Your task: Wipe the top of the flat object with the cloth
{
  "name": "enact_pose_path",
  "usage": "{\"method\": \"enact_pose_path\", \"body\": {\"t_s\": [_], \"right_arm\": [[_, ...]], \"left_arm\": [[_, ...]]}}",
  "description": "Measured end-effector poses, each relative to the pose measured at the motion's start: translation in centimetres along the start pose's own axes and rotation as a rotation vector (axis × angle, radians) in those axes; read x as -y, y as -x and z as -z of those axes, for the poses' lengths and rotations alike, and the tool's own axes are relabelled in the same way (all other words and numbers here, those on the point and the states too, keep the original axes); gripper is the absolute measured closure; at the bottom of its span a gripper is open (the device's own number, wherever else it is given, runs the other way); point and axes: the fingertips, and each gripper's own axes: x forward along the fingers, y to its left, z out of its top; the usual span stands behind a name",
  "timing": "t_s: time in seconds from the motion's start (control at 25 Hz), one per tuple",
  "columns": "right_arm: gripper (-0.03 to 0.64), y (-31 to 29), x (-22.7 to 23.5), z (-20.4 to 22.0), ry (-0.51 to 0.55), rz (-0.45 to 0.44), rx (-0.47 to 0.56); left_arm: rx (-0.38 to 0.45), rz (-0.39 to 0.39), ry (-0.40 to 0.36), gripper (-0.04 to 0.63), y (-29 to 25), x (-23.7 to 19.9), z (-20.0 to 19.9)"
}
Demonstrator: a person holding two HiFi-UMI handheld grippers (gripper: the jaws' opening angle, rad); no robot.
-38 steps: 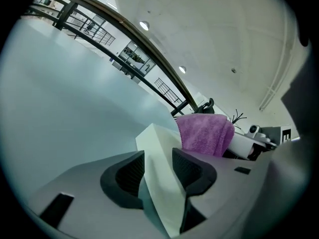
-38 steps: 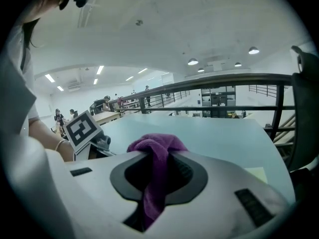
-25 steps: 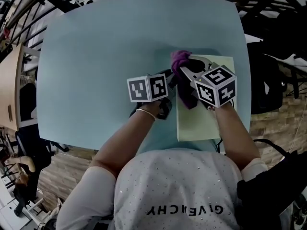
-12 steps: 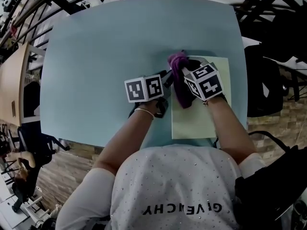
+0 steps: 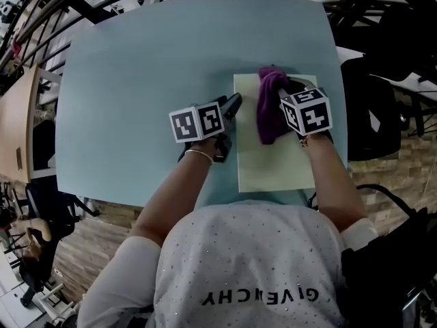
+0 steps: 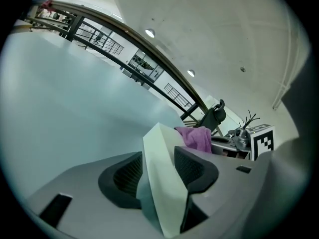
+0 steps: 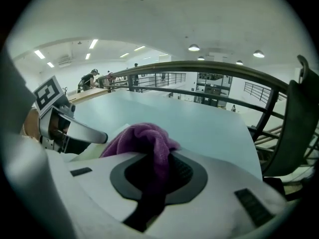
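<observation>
A pale green flat object (image 5: 273, 157) lies on the light blue table (image 5: 136, 60), toward its right side. My right gripper (image 5: 283, 94) is shut on a purple cloth (image 5: 270, 112), which drapes down onto the far half of the object. The right gripper view has the cloth (image 7: 142, 138) bunched between the jaws of that gripper (image 7: 158, 169). My left gripper (image 5: 232, 106) sits at the object's left edge. Its jaws have just been opening a little. In the left gripper view the object's edge (image 6: 160, 183) still fills the gap of the gripper (image 6: 158, 169), with both pads against it.
A black chair (image 5: 372, 118) stands past the table's right edge, and dark railings ring the far side. The table's near edge (image 5: 136, 207) runs just in front of the person's body. Bare tabletop spreads left of and beyond the left gripper.
My right gripper has carried the cloth from the object's left edge rightward onto its middle. The left gripper has stayed at the object's left edge.
</observation>
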Motion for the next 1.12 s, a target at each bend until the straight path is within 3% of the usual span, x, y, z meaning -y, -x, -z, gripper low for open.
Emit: {"method": "enact_pose_path", "body": {"t_s": [0.36,0.88,1.0,1.12], "right_arm": [[0.569,1.5,3.6,1.9,-0.019,0.095,-0.042],[0.569,4.9,10.2,4.9,-0.197,0.266,-0.019],[0.569,5.7,10.7,4.8,-0.226,0.271,0.028],[0.569,7.0,9.5,2.7,-0.228,0.223,0.16]], "left_arm": [[0.001,0.008,0.045,0.385,-0.2,0.0,0.3],[0.005,0.025,0.059,0.385,-0.3,-0.2,0.3],[0.023,0.053,0.15,0.385,-0.4,-0.2,0.6],[0.022,0.047,0.121,0.385,-0.4,-0.2,0.5]]}}
